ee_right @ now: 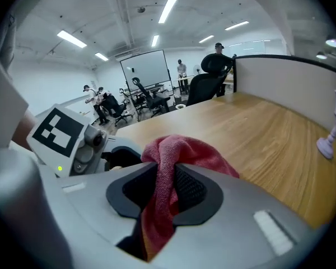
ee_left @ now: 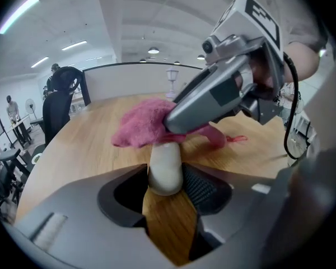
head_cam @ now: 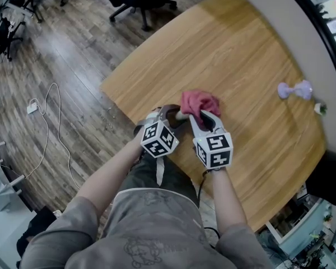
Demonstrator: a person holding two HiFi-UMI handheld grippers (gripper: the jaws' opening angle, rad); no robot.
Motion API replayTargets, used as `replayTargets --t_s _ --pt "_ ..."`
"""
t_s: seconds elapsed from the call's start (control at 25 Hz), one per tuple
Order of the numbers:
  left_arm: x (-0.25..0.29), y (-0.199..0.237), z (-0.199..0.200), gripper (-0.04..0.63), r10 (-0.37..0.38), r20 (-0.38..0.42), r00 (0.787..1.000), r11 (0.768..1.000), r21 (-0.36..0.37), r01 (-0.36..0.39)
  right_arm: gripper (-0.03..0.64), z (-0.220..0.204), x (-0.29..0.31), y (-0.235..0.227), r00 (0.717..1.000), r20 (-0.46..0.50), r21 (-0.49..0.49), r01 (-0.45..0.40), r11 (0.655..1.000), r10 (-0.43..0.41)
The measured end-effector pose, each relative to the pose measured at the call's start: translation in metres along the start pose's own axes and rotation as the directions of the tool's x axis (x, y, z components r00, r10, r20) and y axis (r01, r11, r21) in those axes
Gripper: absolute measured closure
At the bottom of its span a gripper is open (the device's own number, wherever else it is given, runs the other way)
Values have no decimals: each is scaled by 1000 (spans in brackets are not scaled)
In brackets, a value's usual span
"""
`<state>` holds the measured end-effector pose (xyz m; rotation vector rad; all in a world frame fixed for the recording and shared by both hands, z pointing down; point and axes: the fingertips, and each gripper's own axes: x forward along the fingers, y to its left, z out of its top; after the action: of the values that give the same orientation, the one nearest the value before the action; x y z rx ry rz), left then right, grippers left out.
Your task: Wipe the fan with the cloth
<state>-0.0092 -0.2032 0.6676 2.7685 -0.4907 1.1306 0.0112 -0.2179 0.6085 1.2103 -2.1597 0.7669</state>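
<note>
1. The fan: only its smooth, off-white, rounded handle shows, pinched between the jaws of the left gripper. Its far end is buried under the cloth, so I cannot make out the shape of the head.
2. The cloth: a fuzzy pink-red rag, bunched and crumpled, draped over the fan's far end. One fold is clamped in the right gripper. The rest spills out in front of it, just above the wooden table.
</note>
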Motion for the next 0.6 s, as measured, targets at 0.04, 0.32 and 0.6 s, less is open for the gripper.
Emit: replayTargets --t_s 0.04,0.32,0.6 --pt "0 -1 0 399 -1 1 1000 1000 4 1 522 -3 3 10 999 -14 -9 -34 999 34" --pt "-2 -4 -2 399 -32 3 999 999 40 32 522 -29 2 38 986 -103 -36 -136 990 132" --pt "-3 -7 -3 399 -53 -4 999 998 42 53 523 -28 -15 12 987 -116 3 -112 994 111"
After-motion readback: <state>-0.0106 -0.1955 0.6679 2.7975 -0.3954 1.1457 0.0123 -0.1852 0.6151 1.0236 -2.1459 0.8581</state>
